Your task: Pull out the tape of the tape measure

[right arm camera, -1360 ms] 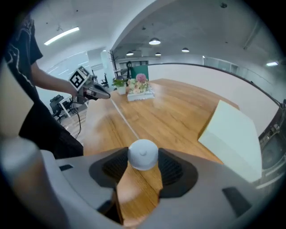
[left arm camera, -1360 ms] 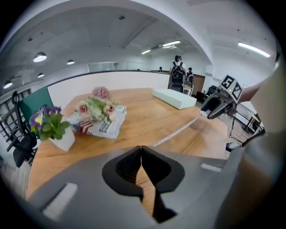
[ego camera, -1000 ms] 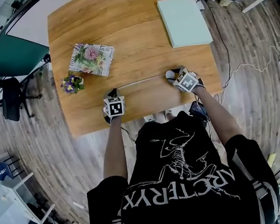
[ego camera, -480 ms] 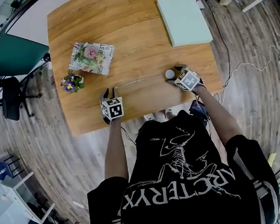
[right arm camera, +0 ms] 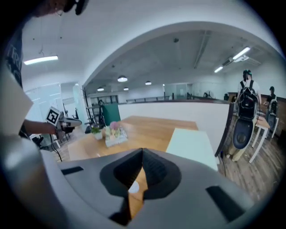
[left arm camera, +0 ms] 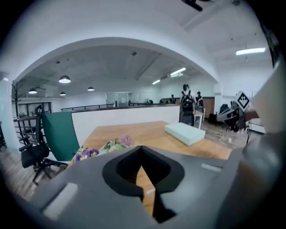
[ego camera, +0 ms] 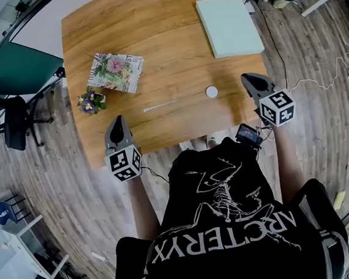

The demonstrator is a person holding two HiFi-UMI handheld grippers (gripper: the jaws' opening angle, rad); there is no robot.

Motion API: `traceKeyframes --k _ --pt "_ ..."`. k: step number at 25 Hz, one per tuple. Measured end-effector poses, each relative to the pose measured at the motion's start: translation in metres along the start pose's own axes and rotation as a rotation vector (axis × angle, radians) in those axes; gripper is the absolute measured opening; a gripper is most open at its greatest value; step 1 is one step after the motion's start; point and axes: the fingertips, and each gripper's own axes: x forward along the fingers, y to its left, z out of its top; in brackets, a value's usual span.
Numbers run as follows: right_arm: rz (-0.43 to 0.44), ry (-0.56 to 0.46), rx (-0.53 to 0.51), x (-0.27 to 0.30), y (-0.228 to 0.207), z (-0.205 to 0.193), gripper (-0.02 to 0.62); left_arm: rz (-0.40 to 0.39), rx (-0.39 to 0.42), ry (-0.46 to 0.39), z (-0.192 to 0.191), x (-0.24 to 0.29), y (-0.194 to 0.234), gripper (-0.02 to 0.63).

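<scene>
Round tape measure (ego camera: 211, 92) — thin flat tape (ego camera: 161, 106) — rests on grained wooden table (ego camera: 166, 51).

Your left gripper (left arm camera: 142, 151) fills the lower half of the view, its jaws together with nothing between them. Through the notch below the tips you see wood and a small pale strip (left arm camera: 150, 191) (too blurred to name). Beyond the jaws, on the table (left arm camera: 134, 129), purple flowers (left arm camera: 85, 154) and a floral box (left arm camera: 117, 143) lie left, a pale green pad (left arm camera: 185, 133) right. A green panel (left arm camera: 60, 136) and a chair (left arm camera: 33, 157) stand off the table's left side.
</scene>
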Motion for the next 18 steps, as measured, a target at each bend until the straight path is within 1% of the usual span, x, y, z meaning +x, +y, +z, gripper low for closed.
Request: traceKeyframes --k 2,4,6,9,13,18 --pt "0.016 -0.116 -0.012 -0.02 0.018 0.041 0.008 -0.059 -0.022 -0.085 0.043 -0.017 -0.018 0.011" --pt "0.027 -0.207 -0.032 -0.032 0.036 0.074 0.008 -0.119 -0.015 -0.159 0.081 -0.028 -0.039 0.011" --pt "0.034 -0.273 -0.052 -0.038 0.054 0.101 0.008 -0.164 0.015 -0.222 0.113 -0.035 -0.059 0.011" --pt "0.051 -0.337 -0.105 -0.04 0.083 0.131 0.008 -0.192 0.051 -0.3 0.149 -0.044 -0.079 0.011" --pt "0.099 -0.393 -0.161 -0.04 0.118 0.154 0.008 -0.218 0.071 -0.376 0.179 -0.054 -0.097 0.011" --pt "0.144 -0.405 -0.177 -0.038 0.137 0.164 0.008 -0.247 0.085 -0.389 0.187 -0.057 -0.116 0.011"
